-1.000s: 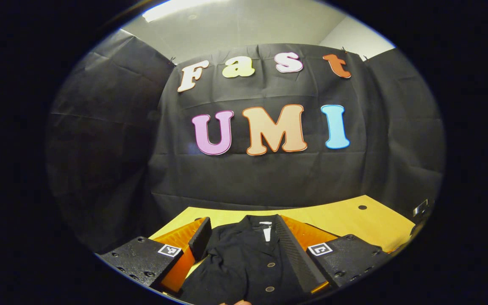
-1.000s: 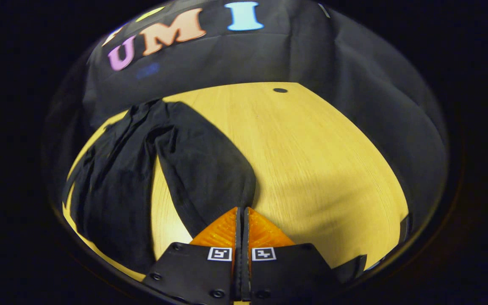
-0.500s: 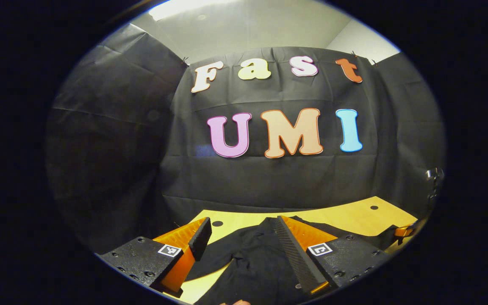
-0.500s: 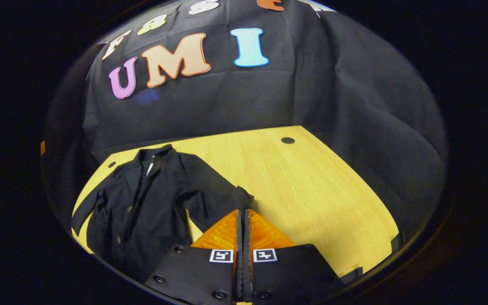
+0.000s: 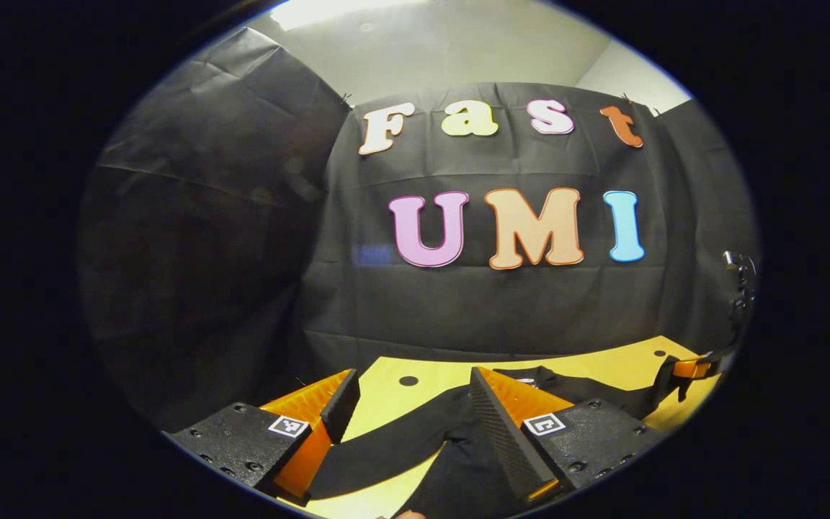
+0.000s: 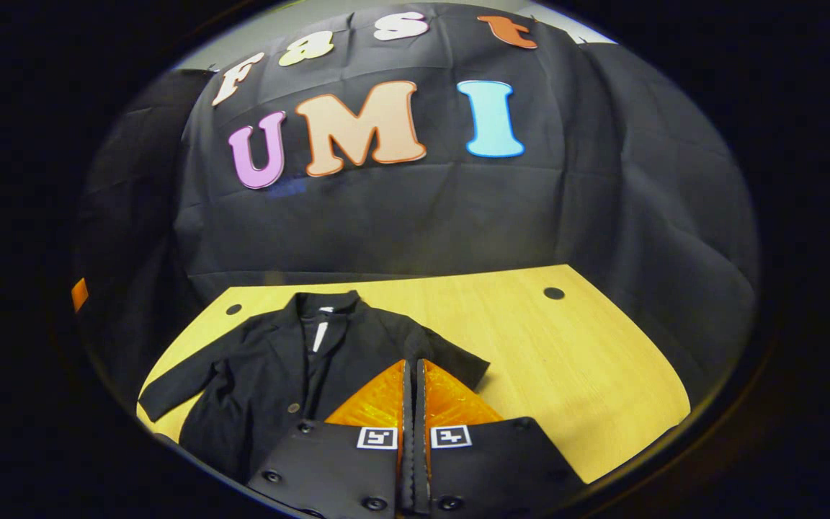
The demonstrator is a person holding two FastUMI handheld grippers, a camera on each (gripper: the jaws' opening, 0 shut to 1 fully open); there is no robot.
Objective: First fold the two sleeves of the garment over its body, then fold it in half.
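Note:
A black buttoned jacket (image 6: 264, 375) lies face up on the yellow table (image 6: 566, 360), collar toward the wall. My right gripper (image 6: 411, 367) is shut on the end of the jacket's right sleeve (image 6: 462, 360), which drapes around its tips. From the left gripper view, that gripper (image 5: 692, 369) holds the sleeve end just above the table at the far right. My left gripper (image 5: 411, 378) is open and hovers low over the jacket's other sleeve (image 5: 379, 450), which lies stretched out below its fingers. The jacket's body (image 5: 458, 461) passes under the right finger.
Black cloth walls close the booth behind and beside the table. The tabletop has small round holes (image 6: 553, 293) (image 6: 233, 309) near its back corners. Bare wood (image 6: 588, 404) spreads to the right of the jacket.
My right gripper has drawn back and up with the sleeve end, so the whole jacket now lies ahead of it. My left gripper has shifted from over the jacket's front to over its left sleeve.

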